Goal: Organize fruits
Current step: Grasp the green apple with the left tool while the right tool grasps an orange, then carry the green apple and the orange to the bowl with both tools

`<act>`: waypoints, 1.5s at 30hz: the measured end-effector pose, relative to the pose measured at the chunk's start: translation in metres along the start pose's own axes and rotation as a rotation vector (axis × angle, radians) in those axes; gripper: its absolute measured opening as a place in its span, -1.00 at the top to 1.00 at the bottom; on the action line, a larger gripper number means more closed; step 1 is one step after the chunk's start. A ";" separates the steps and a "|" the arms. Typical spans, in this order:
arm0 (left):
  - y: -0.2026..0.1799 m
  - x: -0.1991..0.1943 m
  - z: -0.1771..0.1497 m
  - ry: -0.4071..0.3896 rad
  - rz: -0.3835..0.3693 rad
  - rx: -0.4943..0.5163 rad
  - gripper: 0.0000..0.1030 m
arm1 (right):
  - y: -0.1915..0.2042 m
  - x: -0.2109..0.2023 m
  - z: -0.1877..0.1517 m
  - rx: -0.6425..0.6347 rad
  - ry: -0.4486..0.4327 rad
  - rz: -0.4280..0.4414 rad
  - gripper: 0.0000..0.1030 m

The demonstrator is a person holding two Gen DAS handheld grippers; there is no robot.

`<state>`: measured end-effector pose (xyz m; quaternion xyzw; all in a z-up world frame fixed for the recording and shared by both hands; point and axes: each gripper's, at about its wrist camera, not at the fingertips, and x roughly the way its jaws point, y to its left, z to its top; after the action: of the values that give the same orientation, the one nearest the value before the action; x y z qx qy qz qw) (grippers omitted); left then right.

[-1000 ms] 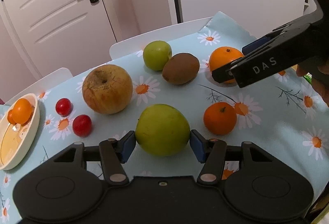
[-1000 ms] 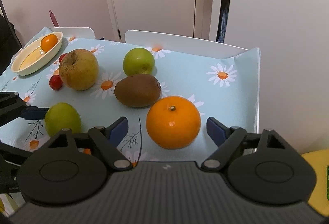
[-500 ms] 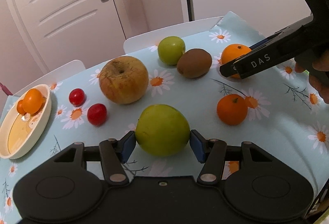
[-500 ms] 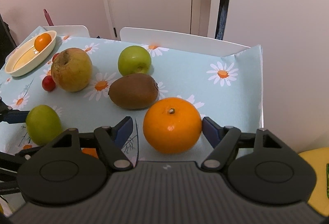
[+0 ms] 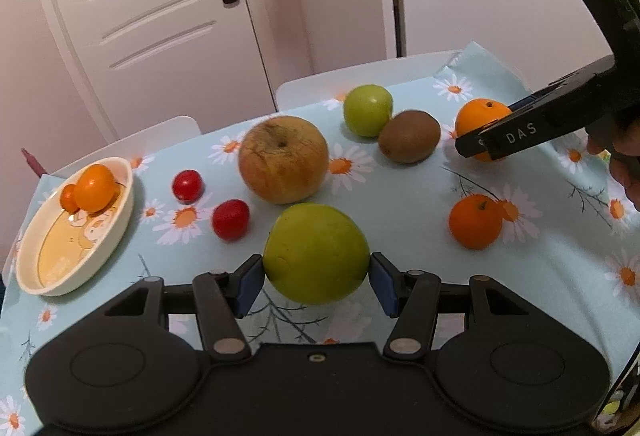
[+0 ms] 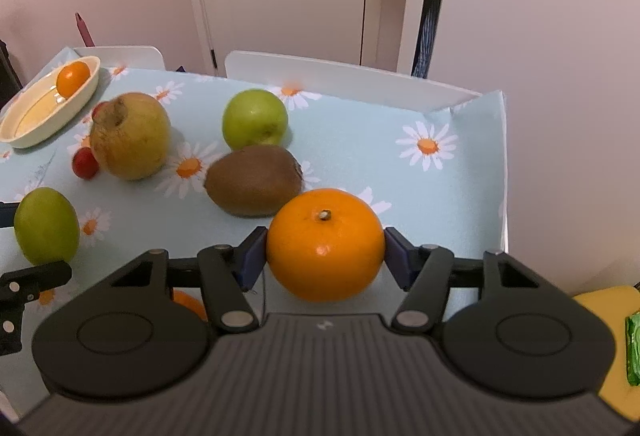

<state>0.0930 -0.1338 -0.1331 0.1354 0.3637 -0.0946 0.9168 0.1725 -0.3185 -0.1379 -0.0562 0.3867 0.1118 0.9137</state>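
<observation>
A table (image 5: 400, 196) is covered by a pale blue daisy cloth. In the left wrist view, a big apple (image 5: 283, 159) is seen at centre, two red tomatoes (image 5: 230, 219) at 8 o'clock of it, a cream dish (image 5: 120, 220) at 9, a green apple (image 5: 368, 110) and kiwi (image 5: 409, 141) at 2, a mandarin (image 5: 475, 221) at 4

In the right wrist view, a small orange mandarin (image 6: 188, 303) shows only as a sliver behind the right claw's black body. One small red cherry tomato (image 6: 96, 111) peeks out from behind the large yellow-brown wrinkled apple (image 6: 130, 136) (little more than a red edge). A green packet on something yellow (image 6: 633, 352) is cut off by the right edge, too little to identify. In the left wrist view, the large orange (image 5: 478, 114) is partly covered by the right claw's black finger lettered "DAS" (image 5: 516, 138).
</observation>
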 end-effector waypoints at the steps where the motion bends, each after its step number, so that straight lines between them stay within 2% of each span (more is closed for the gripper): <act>1: 0.002 -0.002 0.001 -0.003 0.004 -0.004 -0.19 | 0.003 -0.003 0.002 -0.009 -0.005 -0.001 -0.48; 12: 0.040 -0.043 0.016 -0.048 0.067 -0.061 -0.19 | 0.046 -0.045 0.043 -0.033 -0.060 0.064 -0.48; 21: 0.101 -0.068 0.032 -0.074 0.142 -0.120 -0.19 | 0.105 -0.064 0.084 -0.072 -0.093 0.144 -0.48; 33: 0.196 -0.069 0.035 -0.059 0.211 -0.161 -0.19 | 0.192 -0.042 0.135 -0.106 -0.095 0.208 -0.48; 45: 0.273 -0.024 0.029 -0.009 0.185 -0.150 -0.19 | 0.256 0.013 0.164 -0.094 -0.049 0.212 -0.48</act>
<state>0.1685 0.1169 -0.0476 0.0989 0.3515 0.0174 0.9308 0.2316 -0.0377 -0.0373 -0.0553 0.3621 0.2270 0.9024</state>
